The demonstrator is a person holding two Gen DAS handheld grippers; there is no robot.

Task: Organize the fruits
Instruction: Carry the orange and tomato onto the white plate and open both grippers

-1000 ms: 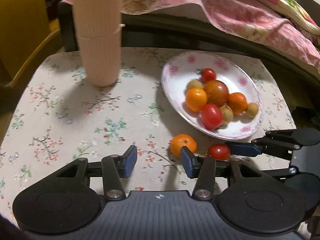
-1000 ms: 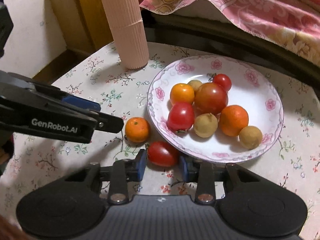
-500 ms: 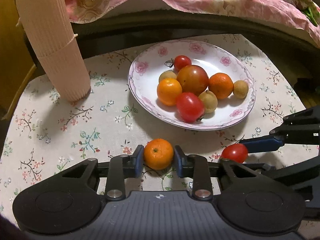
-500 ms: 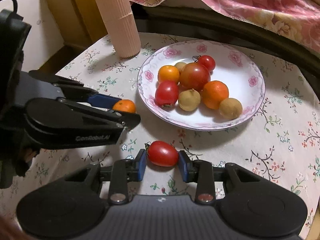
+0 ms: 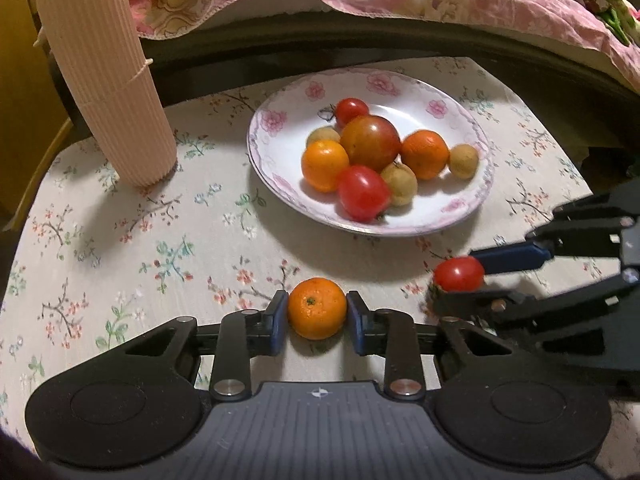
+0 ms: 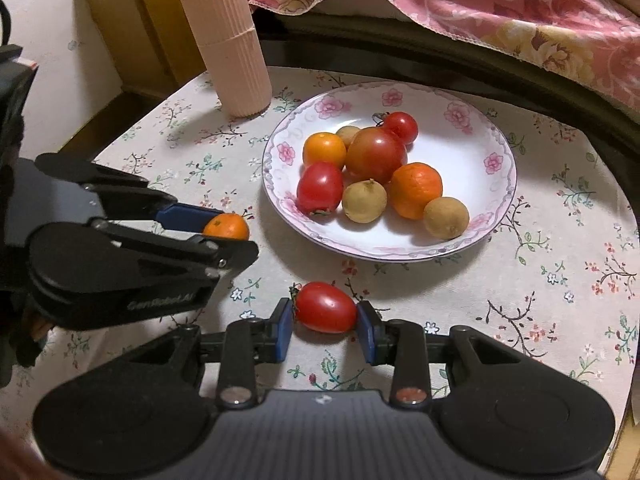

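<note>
The small orange [image 5: 317,308] sits between the blue pads of the left gripper [image 5: 317,314], whose jaws have just been closing and now clamp it at its widest part, a hold that should keep it from rolling. The red tomato [image 6: 326,307] is clenched likewise in the right gripper [image 6: 326,318]. Both fruits are just in front of the flowered plate [image 6: 486,136], where the other fruits are heaped, probably their destination. A ribbed pink container [image 5: 102,76] stands farther back on the table [image 5: 120,240].

Glossy white china plate [image 5: 472,216] with pink flowers; matt woven floral tablecloth [image 5: 120,240]; ribbed matt pink tube [image 5: 108,80], upper left; shiny smooth tomato [image 6: 326,307]; dimpled orange [image 5: 317,309].
</note>
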